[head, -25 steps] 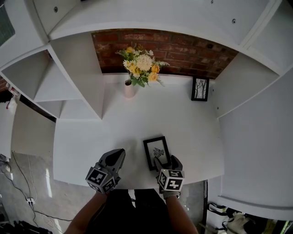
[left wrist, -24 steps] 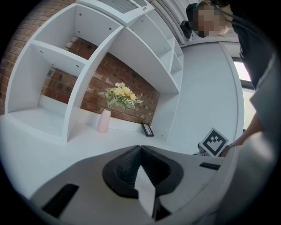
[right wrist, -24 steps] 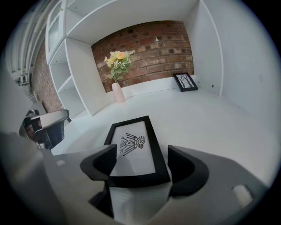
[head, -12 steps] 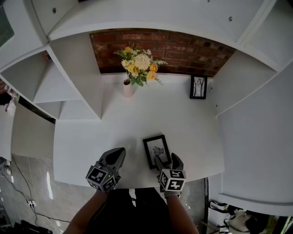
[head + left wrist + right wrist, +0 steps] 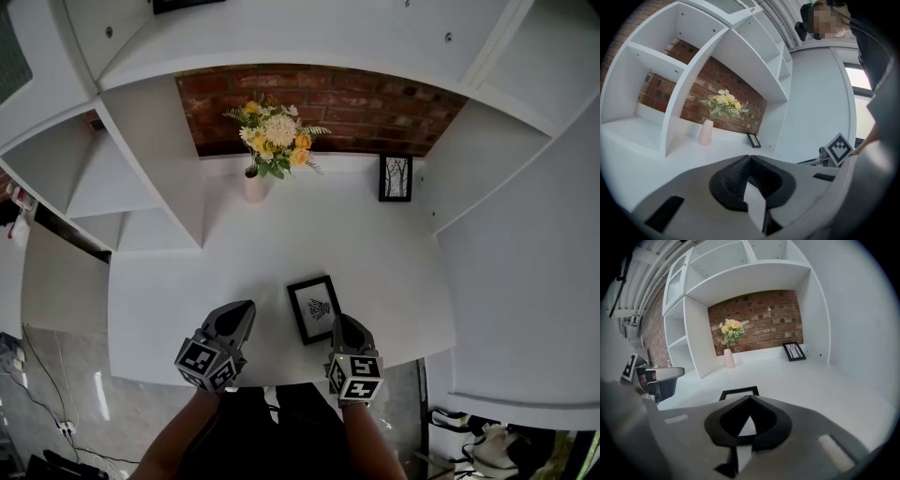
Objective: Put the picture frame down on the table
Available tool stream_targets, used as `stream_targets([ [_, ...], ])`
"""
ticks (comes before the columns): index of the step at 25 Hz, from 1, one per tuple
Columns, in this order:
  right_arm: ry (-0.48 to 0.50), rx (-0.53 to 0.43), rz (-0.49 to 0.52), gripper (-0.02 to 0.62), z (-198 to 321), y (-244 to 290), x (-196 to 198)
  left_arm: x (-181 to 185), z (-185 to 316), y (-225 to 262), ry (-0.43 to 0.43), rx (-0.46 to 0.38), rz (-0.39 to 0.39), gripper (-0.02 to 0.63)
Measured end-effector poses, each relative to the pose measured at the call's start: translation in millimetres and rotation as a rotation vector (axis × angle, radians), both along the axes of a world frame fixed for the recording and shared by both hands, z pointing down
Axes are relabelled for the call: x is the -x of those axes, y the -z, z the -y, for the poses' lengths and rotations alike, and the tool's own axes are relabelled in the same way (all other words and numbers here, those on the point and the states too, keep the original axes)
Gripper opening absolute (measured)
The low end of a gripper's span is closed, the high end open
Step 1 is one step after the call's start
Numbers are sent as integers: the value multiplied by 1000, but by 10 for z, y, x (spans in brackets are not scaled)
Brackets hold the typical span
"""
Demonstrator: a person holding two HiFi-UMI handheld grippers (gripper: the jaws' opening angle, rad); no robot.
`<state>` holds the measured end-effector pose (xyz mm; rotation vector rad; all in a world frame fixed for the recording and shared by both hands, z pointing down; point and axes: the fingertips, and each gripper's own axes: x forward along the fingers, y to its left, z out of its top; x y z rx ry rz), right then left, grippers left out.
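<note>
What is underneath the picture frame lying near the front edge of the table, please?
The picture frame lies flat on the white table, which shows all round it. The patch directly beneath is covered.

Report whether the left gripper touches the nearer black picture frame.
Apart: head view shows bare white tabletop between left gripper and black rectangular picture frame.

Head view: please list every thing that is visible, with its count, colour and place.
Table: one, white, centre.
Lying frame: one, black, flat near front edge.
Standing frame: one, black, upright at back right.
Vase: one, pale pink, back left, holding yellow and white flowers.
Shelves: white, around table.
Brick wall: red, behind.
Left gripper: grey, fingers shut, empty.
Right gripper: grey, fingers just closed, empty.
</note>
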<state>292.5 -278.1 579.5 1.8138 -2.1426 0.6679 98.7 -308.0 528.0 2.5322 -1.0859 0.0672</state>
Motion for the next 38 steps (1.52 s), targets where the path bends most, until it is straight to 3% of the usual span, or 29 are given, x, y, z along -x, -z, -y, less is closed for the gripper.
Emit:
stream_targets([
  [23,15,-319,22,3,-156,879,-136,66,104,357,-10,-93,-1,-5],
  [38,0,-383,31,3,-193,1099,-26,280,156,511,8,-130,-9,-5],
])
